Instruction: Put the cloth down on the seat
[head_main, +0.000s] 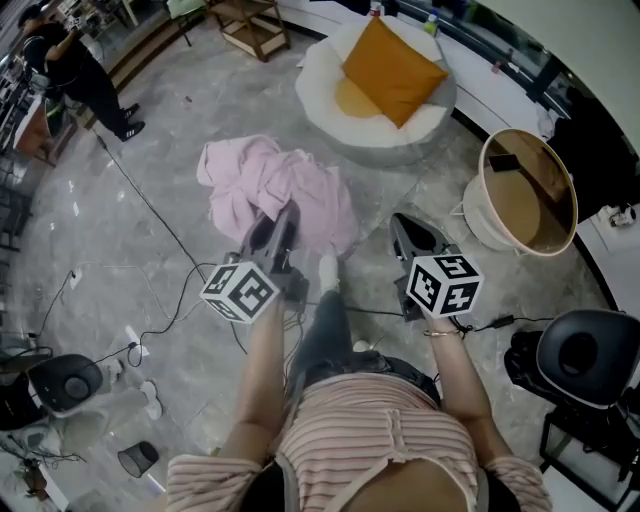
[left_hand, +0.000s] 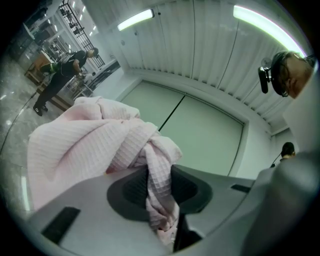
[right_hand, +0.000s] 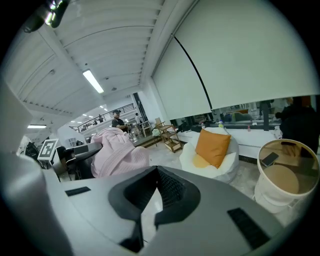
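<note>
A pink waffle-weave cloth (head_main: 268, 185) hangs bunched over the grey floor, and my left gripper (head_main: 287, 216) is shut on it. In the left gripper view a twisted fold of the cloth (left_hand: 90, 145) is pinched between the jaws of the left gripper (left_hand: 159, 176). My right gripper (head_main: 402, 224) is beside it to the right, apart from the cloth. Its jaws meet at the tips (right_hand: 157, 169) with nothing between them. The seat (head_main: 325, 105) is a white round beanbag with an orange cushion (head_main: 392, 70), farther ahead. In the right gripper view the cloth (right_hand: 117, 152) is at left and the seat (right_hand: 222, 167) at right.
A round white side table (head_main: 528, 192) with a phone on it stands right of the seat. Black equipment (head_main: 585, 355) sits at the lower right. Cables (head_main: 150, 210) trail over the floor at left. A person (head_main: 75, 70) stands far left, and a wooden stool (head_main: 250, 28) is behind.
</note>
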